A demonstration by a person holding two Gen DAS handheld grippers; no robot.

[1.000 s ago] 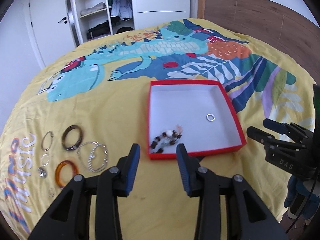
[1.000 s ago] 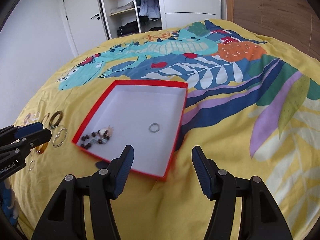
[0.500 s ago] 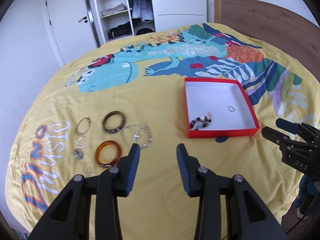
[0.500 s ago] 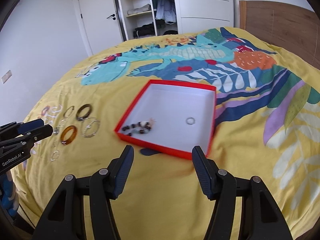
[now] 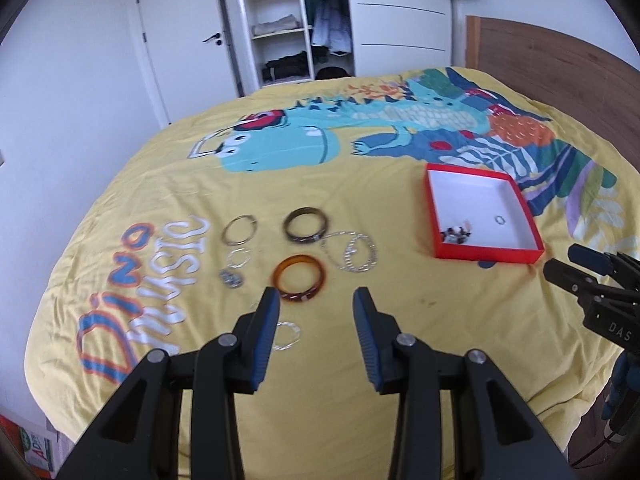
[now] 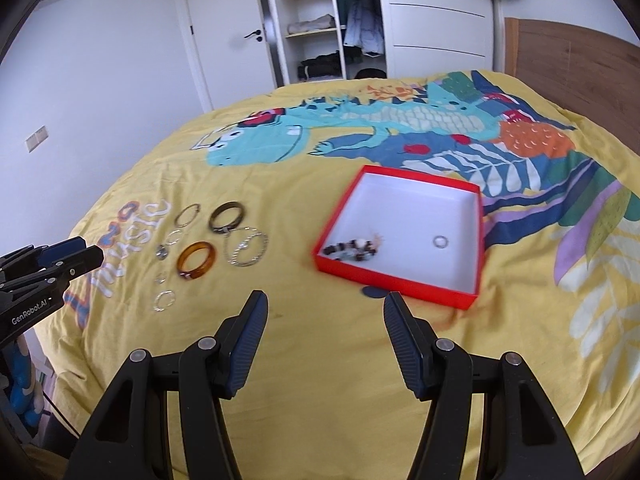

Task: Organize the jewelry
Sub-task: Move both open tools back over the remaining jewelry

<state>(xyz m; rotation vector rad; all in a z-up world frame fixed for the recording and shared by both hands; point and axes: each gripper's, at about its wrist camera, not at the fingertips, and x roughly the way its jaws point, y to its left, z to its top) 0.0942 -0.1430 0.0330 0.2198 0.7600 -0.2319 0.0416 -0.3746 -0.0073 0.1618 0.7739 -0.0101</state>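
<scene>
A red box with a white inside (image 5: 516,254) (image 6: 474,216) lies on the yellow bedspread and holds a beaded bracelet (image 5: 456,233) (image 6: 354,249) and a small silver ring (image 5: 500,220) (image 6: 440,242). Left of it lie several loose pieces: an amber bangle (image 5: 299,278) (image 6: 197,260), a dark bangle (image 5: 306,225) (image 6: 227,217), silver chain bracelets (image 5: 352,251) (image 6: 246,249), thin hoops (image 5: 239,229) and small rings (image 5: 286,335) (image 6: 164,300). My left gripper (image 5: 316,302) is open and empty, just short of the amber bangle. My right gripper (image 6: 324,306) is open and empty in front of the box.
The bedspread (image 5: 280,184) has a dinosaur print and lettering at the left. A wooden headboard (image 5: 560,68) stands at the right. A door (image 6: 224,36) and an open wardrobe (image 6: 316,20) are behind the bed. The bed's near edge drops off at the lower left.
Both grippers have pulled back and up from the box, so more of the bed shows. The left one has swung left toward the loose jewelry. Nothing on the bed has moved.
</scene>
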